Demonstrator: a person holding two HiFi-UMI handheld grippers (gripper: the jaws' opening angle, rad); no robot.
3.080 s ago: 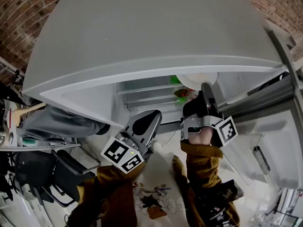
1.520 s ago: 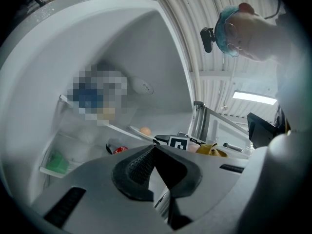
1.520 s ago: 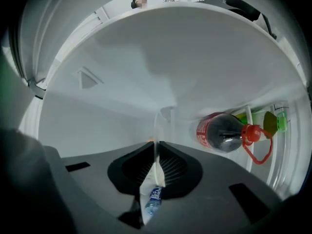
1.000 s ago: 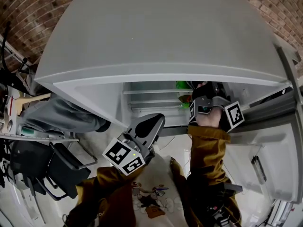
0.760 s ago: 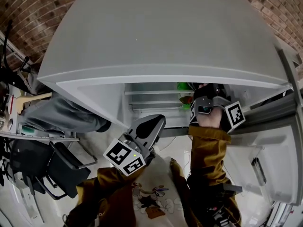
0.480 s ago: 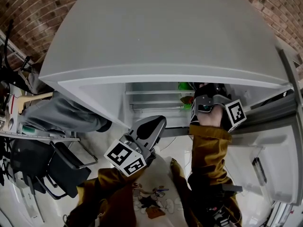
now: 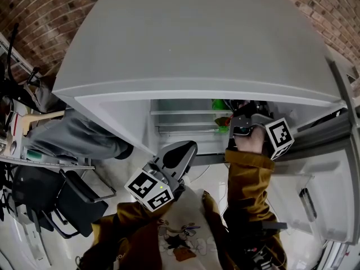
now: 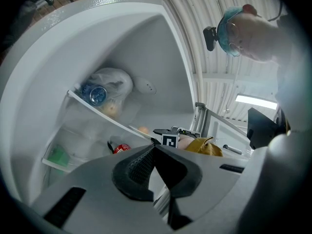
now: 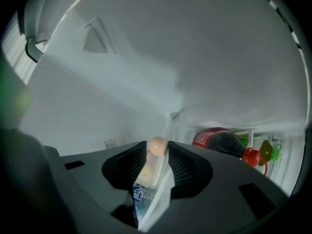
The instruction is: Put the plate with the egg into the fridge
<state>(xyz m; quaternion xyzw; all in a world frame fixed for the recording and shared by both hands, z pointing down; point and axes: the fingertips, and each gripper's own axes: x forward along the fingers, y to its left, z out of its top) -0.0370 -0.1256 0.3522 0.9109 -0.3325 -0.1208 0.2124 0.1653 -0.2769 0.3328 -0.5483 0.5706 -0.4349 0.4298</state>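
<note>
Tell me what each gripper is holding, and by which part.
Left gripper is shut on nothing. Right gripper has the rim of the plate, egg on it, between its jaws, but they are opening and do not seem to clamp it.

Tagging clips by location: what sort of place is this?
Likely a workshop or office kitchen corner rather than a home: an open fridge with a dark bottle inside, a bare brick wall behind, and a black chair beside it.

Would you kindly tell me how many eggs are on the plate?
1: the egg sits on the plate between the opening right tongs; the edge-on plate may hide others.
</note>
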